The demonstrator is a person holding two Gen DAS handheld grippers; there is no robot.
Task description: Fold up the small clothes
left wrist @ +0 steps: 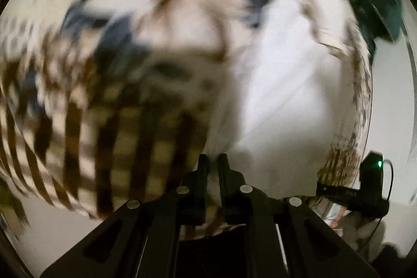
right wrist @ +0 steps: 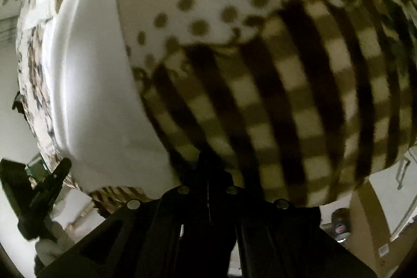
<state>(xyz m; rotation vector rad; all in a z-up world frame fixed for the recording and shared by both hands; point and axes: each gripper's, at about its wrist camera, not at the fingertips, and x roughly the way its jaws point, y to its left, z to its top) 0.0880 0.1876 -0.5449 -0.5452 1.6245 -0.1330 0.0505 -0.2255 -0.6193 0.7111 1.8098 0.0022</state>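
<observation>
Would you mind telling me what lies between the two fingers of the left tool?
A pinched fold of the brown-and-cream checked patchwork garment sits between the left tool's nearly closed fingers, as the left wrist view shows.

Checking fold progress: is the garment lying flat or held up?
Held up: both the left gripper and right gripper pinch the patterned garment, hanging.

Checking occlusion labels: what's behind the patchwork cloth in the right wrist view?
The patchwork cloth fills most of the view. Only room edges show: a wall and a doorway at lower right. Anything directly behind it is covered.
</observation>
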